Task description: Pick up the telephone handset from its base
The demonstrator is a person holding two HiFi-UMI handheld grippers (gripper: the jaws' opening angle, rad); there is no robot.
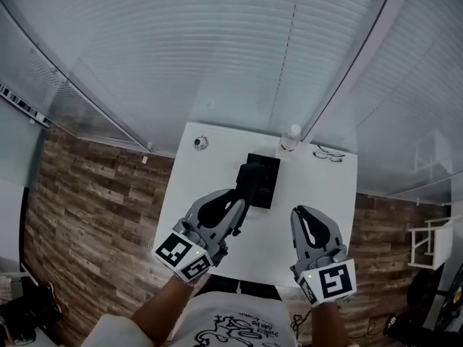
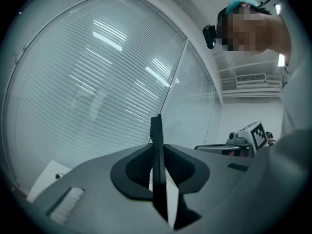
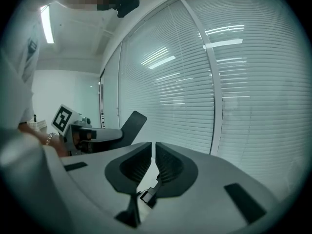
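In the head view the black telephone base [image 1: 268, 184] lies on the white table [image 1: 318, 186]. My left gripper [image 1: 241, 202] is shut on the black handset [image 1: 250, 176], which hangs lifted over the base's left side. In the left gripper view the handset [image 2: 156, 130] stands edge-on, clamped between the two pads, and sticks out beyond them. My right gripper [image 1: 299, 212] hovers to the right of the base, holding nothing. In its own view the right gripper [image 3: 153, 152] has its jaws together with only a sliver between them, and the handset [image 3: 132, 123] shows at the left in the left gripper.
A clear water bottle [image 1: 289, 142] stands at the table's far edge, with a pair of glasses [image 1: 328, 153] to its right and a small round object [image 1: 200, 142] at the far left. Window blinds rise behind the table. Wood flooring lies on both sides.
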